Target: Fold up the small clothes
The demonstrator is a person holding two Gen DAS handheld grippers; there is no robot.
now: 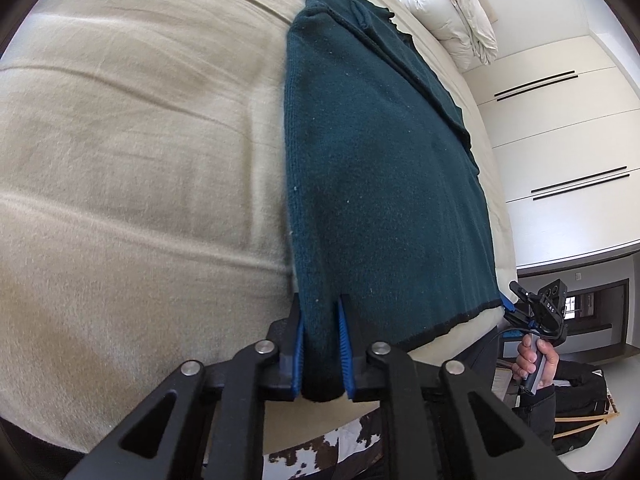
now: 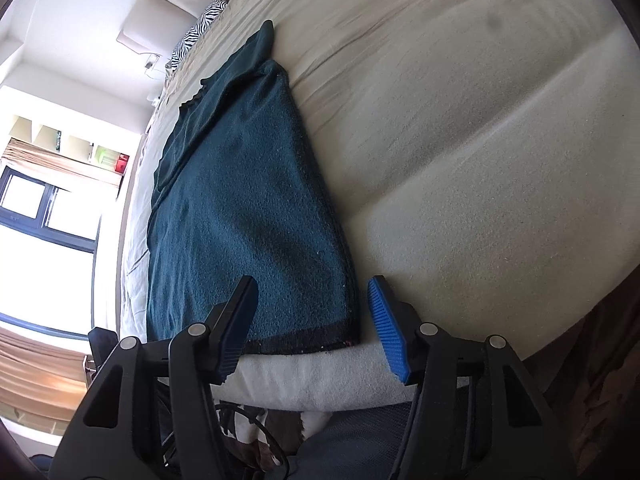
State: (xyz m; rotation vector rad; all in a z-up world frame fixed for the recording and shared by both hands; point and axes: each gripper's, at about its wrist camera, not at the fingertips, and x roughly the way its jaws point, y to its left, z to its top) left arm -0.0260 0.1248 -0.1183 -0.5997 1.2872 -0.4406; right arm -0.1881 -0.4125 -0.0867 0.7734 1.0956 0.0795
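A dark teal knit sweater (image 1: 376,168) lies flat on the beige bed (image 1: 132,152), its black-trimmed hem at the near edge. My left gripper (image 1: 322,312) is shut on the sweater's near left hem corner, the cloth bunched between its blue pads. In the right wrist view the sweater (image 2: 240,216) lies along the bed (image 2: 480,160). My right gripper (image 2: 312,296) is open, its fingers either side of the near right hem corner, holding nothing. It also shows in the left wrist view (image 1: 516,300), held in a hand.
A rolled white duvet (image 1: 448,12) lies at the far end of the bed. White wardrobe doors (image 1: 560,152) stand at the right. A zebra-print pillow (image 2: 200,28) and a bright window (image 2: 44,224) show in the right wrist view. The mattress edge (image 2: 320,380) is right below the grippers.
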